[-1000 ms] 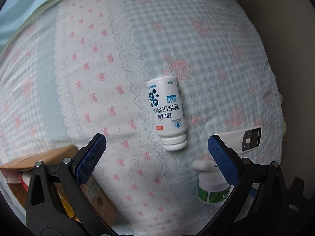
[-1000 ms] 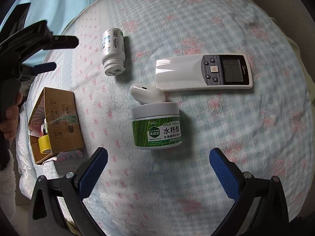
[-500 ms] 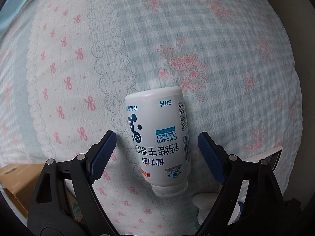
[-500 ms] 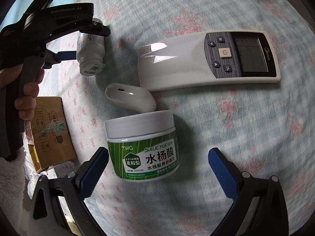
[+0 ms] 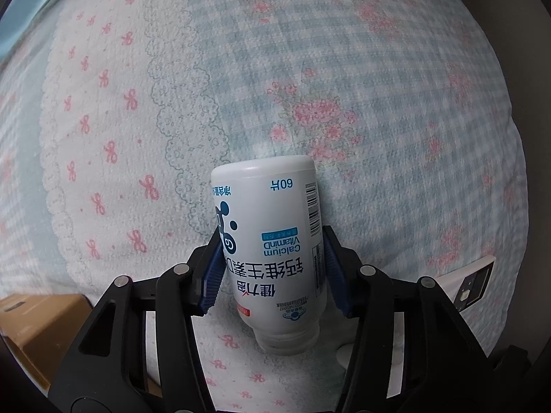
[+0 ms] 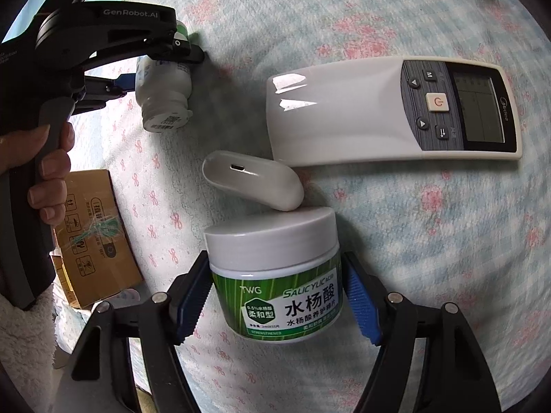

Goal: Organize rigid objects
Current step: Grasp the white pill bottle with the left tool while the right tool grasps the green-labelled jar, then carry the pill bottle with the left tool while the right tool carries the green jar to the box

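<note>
A white vitamin bottle [image 5: 275, 247] lies on the bedspread, cap toward me. My left gripper [image 5: 272, 268] is shut on the vitamin bottle, a blue pad on each side; the bottle [image 6: 163, 93] and that gripper show at upper left in the right wrist view. A green-labelled white jar [image 6: 279, 282] sits between the pads of my right gripper [image 6: 277, 296]. The left pad touches the jar; the right pad is very close to it, and contact there is unclear.
A white earbud case [image 6: 253, 180] leans on the jar's lid. A white remote control [image 6: 389, 110] lies behind it, also at the right edge of the left wrist view [image 5: 471, 284]. An open cardboard box [image 6: 93, 237] holding small items sits at the bed's left edge.
My left gripper closed onto the vitamin bottle. My right gripper moved forward around the jar and narrowed on it.
</note>
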`<state>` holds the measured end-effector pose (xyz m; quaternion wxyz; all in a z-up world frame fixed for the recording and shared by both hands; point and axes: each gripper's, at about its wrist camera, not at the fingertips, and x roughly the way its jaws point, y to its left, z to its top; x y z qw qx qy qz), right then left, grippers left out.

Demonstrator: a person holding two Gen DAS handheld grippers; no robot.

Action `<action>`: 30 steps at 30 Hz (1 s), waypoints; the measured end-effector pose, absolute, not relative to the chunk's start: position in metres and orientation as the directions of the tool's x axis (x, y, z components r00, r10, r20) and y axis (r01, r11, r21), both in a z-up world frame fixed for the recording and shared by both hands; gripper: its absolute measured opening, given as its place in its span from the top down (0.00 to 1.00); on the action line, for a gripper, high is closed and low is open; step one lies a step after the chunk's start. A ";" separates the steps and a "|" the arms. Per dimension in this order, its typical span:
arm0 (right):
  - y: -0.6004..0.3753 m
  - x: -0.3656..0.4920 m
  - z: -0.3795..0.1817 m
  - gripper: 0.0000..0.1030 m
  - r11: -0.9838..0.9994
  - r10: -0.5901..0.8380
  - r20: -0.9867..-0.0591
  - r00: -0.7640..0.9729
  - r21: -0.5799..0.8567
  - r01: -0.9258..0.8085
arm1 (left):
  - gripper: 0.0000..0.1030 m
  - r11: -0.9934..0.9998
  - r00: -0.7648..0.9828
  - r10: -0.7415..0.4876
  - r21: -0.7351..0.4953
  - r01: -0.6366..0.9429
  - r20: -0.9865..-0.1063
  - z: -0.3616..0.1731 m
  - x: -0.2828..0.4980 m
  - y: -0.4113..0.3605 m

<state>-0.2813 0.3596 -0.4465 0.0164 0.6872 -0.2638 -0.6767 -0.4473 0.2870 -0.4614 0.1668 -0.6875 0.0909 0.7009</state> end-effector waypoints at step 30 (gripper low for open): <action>0.343 -0.234 -0.339 0.33 -0.833 -0.350 -0.902 -0.252 0.423 -0.356 | 0.54 -0.895 -0.142 0.250 -0.173 -0.410 -0.958 -0.308 -0.382 0.224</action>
